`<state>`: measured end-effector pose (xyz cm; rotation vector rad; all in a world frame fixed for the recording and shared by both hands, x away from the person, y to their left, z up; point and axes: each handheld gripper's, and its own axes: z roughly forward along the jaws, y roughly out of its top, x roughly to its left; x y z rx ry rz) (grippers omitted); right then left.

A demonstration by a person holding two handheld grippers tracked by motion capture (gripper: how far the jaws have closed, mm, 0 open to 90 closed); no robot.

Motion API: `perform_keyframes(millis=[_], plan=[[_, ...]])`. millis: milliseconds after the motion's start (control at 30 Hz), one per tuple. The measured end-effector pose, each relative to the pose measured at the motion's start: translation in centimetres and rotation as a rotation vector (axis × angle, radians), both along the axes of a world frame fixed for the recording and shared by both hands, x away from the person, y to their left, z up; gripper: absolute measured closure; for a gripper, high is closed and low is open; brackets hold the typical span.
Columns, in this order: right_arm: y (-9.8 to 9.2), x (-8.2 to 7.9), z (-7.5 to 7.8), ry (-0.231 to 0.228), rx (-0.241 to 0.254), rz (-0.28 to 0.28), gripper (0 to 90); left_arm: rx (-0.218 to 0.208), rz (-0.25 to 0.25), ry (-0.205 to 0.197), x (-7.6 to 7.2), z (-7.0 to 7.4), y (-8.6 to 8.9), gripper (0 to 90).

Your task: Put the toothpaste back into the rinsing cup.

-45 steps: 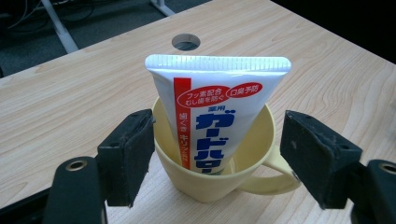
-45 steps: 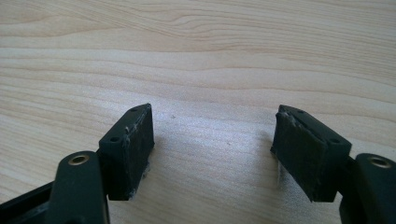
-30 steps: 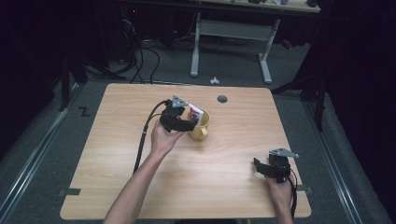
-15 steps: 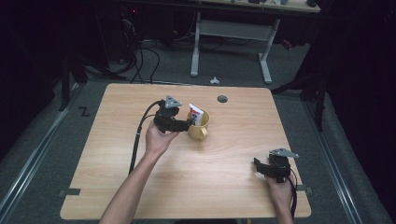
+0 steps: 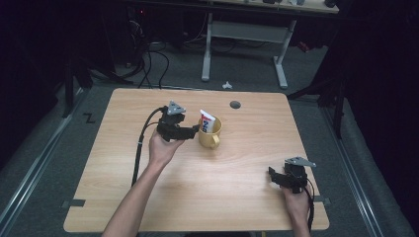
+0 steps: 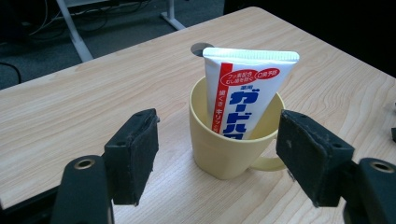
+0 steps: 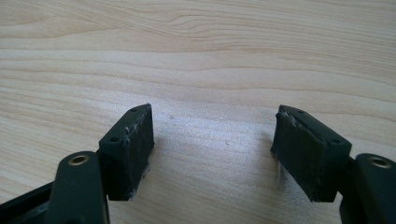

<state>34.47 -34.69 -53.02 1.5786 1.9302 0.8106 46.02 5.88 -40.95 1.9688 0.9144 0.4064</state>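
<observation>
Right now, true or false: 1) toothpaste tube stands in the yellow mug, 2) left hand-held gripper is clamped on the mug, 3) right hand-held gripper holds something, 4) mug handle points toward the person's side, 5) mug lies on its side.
1) True: the toothpaste tube stands in the yellow mug, leaning.
2) False: the left hand-held gripper is open, pads clear of the mug.
3) False: the right hand-held gripper is open over bare table.
4) True, seen from the high view.
5) False: it stands upright.
</observation>
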Motion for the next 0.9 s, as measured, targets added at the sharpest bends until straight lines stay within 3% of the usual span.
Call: perform_keyframes(millis=[900], plan=[[0.1, 0.0, 0.0, 0.003, 0.0, -0.003, 29.0, -0.018, 0.018, -0.01, -1.1, 0.9, 2.3, 30.7]])
